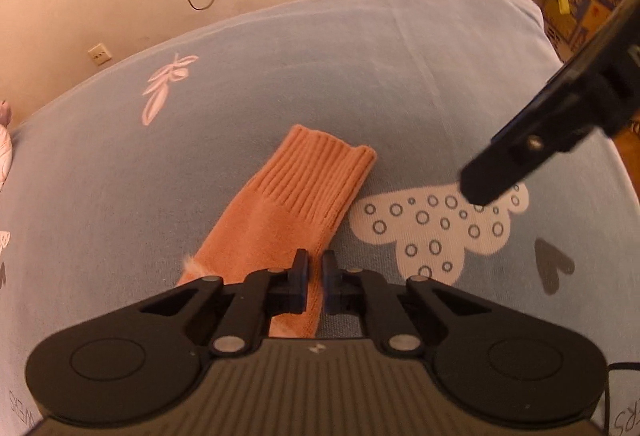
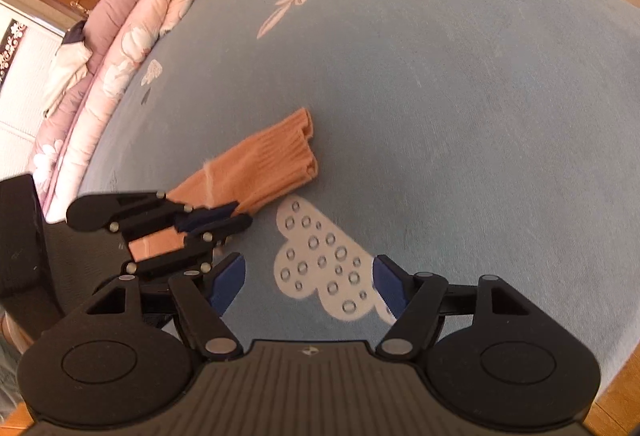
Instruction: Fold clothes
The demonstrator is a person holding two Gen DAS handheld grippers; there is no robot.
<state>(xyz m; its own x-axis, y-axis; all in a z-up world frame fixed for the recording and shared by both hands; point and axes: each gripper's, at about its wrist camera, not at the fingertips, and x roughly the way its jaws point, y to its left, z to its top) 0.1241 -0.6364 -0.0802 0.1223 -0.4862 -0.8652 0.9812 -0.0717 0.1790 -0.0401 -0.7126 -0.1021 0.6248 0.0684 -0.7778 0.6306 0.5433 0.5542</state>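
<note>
While left gripper pinches orange ribbed knit sock edge on light blue printed bedsheet, we see right gripper wide, empty, over white cloud print. Only right view shows rolled pink floral quilt at 10 o'clock.

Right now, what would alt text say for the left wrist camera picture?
The left tool, seen from just behind, is pinched shut on the near edge of an orange knitted sock lying on a pale blue bedsheet. The right tool hangs over a white spotted cloud print at right.
</note>
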